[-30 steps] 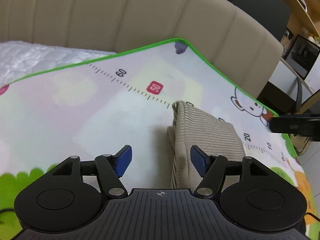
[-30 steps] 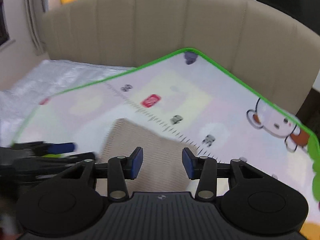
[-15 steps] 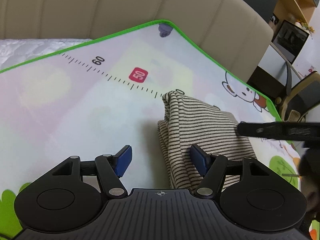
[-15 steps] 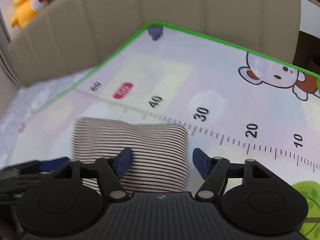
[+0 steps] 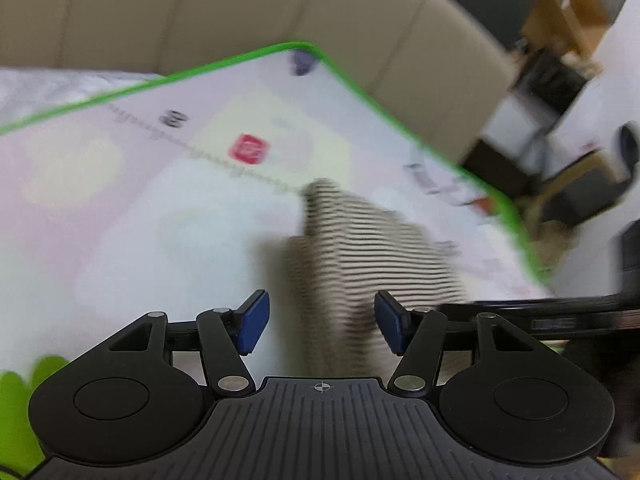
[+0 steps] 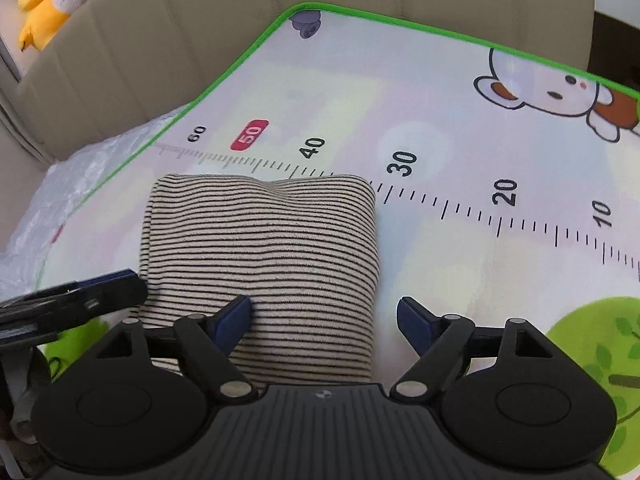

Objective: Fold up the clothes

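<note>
A folded beige garment with thin black stripes [image 6: 260, 240] lies on the play mat [image 6: 460, 140] with a printed ruler and green border. My right gripper [image 6: 326, 320] hangs low over its near right edge, jaws opening, one pad over the cloth and one beside it, neither pressing. In the blurred left wrist view the garment [image 5: 360, 240] sits ahead and right of centre. My left gripper [image 5: 322, 322] is at its near left edge, jaws opening, pads off the cloth. Each view catches the other gripper: the right gripper's finger [image 5: 560, 314], the left gripper's blue-tipped finger [image 6: 80, 298].
A beige padded backrest [image 6: 220, 20] rises behind the mat. A white quilted sheet [image 6: 60, 200] shows left of the mat's edge. A yellow plush toy [image 6: 44, 4] sits at the top left. Off the mat's right side are a desk and chair [image 5: 572, 184].
My right gripper's jaws widened while it rolled and sank toward the garment's right edge. The left gripper's jaws spread a little, its view tipped up and is now blurred.
</note>
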The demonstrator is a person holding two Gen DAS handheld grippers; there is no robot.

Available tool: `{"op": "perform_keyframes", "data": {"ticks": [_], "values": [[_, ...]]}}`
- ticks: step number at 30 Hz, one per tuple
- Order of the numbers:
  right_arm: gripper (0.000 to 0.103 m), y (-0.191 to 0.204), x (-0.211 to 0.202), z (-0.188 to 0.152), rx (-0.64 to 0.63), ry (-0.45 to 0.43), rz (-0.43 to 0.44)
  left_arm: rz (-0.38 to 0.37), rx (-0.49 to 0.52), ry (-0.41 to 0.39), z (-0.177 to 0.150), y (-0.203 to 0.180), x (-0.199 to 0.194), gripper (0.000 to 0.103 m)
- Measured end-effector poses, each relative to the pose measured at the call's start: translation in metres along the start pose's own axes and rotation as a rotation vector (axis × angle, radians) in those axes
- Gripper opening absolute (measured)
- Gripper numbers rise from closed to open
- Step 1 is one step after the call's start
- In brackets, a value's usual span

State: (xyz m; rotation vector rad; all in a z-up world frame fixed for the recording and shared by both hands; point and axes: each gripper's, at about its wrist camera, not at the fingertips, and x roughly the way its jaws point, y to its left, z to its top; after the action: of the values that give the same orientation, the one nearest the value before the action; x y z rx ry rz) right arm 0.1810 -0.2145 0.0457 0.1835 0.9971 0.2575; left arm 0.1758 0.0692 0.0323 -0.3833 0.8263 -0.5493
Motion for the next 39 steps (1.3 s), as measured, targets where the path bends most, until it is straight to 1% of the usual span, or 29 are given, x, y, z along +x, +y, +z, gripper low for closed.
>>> {"op": "perform_keyframes", "data": {"ticks": [1, 2, 3, 6, 8, 9, 10, 11, 12, 14, 16, 20, 21, 23, 24, 25, 26, 28, 29, 31, 32, 33, 34, 35, 36, 37, 39], "values": [[0.08, -0.002, -0.003, 0.002, -0.006, -0.002, 0.012, -0.046, -0.002, 0.02, 0.0, 0.0, -0.002, 0.088], [0.08, -0.003, -0.004, 0.003, -0.018, 0.001, 0.023, -0.052, 0.01, 0.042, -0.001, -0.001, 0.001, 0.092], [0.08, -0.003, -0.002, 0.004, -0.031, 0.012, 0.031, -0.048, 0.026, 0.065, -0.002, -0.004, 0.006, 0.092], [0.08, -0.007, 0.01, 0.004, -0.053, 0.053, 0.041, 0.03, 0.054, 0.155, -0.008, -0.01, 0.036, 0.091], [0.082, -0.012, 0.022, 0.003, -0.023, 0.074, 0.068, 0.045, 0.036, 0.205, -0.015, -0.008, 0.054, 0.092], [0.082, -0.015, 0.026, 0.002, 0.002, 0.085, 0.097, 0.042, 0.025, 0.21, -0.017, -0.006, 0.057, 0.092], [0.079, -0.016, 0.03, 0.001, 0.026, 0.097, 0.125, 0.036, 0.026, 0.207, -0.017, -0.005, 0.057, 0.09], [0.075, -0.016, 0.035, 0.001, 0.047, 0.11, 0.152, 0.019, 0.027, 0.205, -0.016, -0.005, 0.054, 0.076], [0.075, -0.013, 0.038, 0.002, 0.061, 0.117, 0.163, 0.009, 0.015, 0.202, -0.014, -0.002, 0.051, 0.063], [0.073, -0.002, 0.045, 0.007, 0.072, 0.118, 0.159, -0.003, -0.017, 0.193, -0.01, 0.003, 0.045, 0.062], [0.071, 0.015, 0.052, 0.016, 0.082, 0.104, 0.18, 0.032, -0.018, 0.158, -0.004, 0.014, 0.037, 0.062], [0.068, 0.051, 0.074, 0.032, 0.074, 0.053, 0.231, 0.11, -0.092, 0.055, 0.013, 0.049, 0.015, 0.062], [0.068, 0.058, 0.079, 0.035, 0.061, 0.042, 0.229, 0.115, -0.116, 0.037, 0.017, 0.058, 0.012, 0.061], [0.07, 0.068, 0.087, 0.04, 0.01, 0.023, 0.198, 0.117, -0.158, 0.026, 0.019, 0.072, 0.008, 0.062], [0.071, 0.071, 0.087, 0.041, -0.026, 0.018, 0.183, 0.119, -0.164, 0.027, 0.018, 0.074, 0.009, 0.066], [0.075, 0.074, 0.086, 0.041, -0.069, 0.011, 0.164, 0.122, -0.167, 0.03, 0.017, 0.075, 0.01, 0.068], [0.077, 0.077, 0.082, 0.041, -0.101, 0.003, 0.144, 0.127, -0.156, 0.032, 0.018, 0.074, 0.011, 0.071], [0.079, 0.079, 0.07, 0.042, -0.141, -0.018, 0.101, 0.149, -0.116, 0.023, 0.02, 0.067, 0.006, 0.071], [0.079, 0.08, 0.061, 0.043, -0.156, -0.042, 0.089, 0.172, -0.077, -0.007, 0.02, 0.061, -0.003, 0.067], [0.078, 0.081, 0.037, 0.047, -0.178, -0.117, 0.091, 0.226, 0.011, -0.084, 0.021, 0.048, -0.024, 0.066], [0.072, 0.083, 0.028, 0.05, -0.203, -0.15, 0.094, 0.205, 0.022, -0.111, 0.022, 0.045, -0.032, 0.066], [0.066, 0.089, 0.023, 0.054, -0.246, -0.176, 0.1, 0.167, 0.022, -0.134, 0.024, 0.043, -0.04, 0.066], [0.051, 0.095, 0.021, 0.058, -0.291, -0.191, 0.107, 0.13, 0.022, -0.157, 0.025, 0.04, -0.047, 0.066], [0.043, 0.101, 0.026, 0.063, -0.322, -0.191, 0.114, 0.093, 0.021, -0.179, 0.026, 0.038, -0.055, 0.066], [0.043, 0.107, 0.033, 0.068, -0.334, -0.188, 0.12, 0.046, 0.013, -0.174, 0.026, 0.038, -0.055, 0.066], [0.043, 0.111, 0.042, 0.073, -0.335, -0.183, 0.129, 0.021, 0.013, -0.153, 0.025, 0.038, -0.051, 0.065], [0.043, 0.116, 0.071, 0.082, -0.319, -0.14, 0.125, 0.056, 0.06, -0.092, 0.017, 0.038, -0.034, 0.065]]}}
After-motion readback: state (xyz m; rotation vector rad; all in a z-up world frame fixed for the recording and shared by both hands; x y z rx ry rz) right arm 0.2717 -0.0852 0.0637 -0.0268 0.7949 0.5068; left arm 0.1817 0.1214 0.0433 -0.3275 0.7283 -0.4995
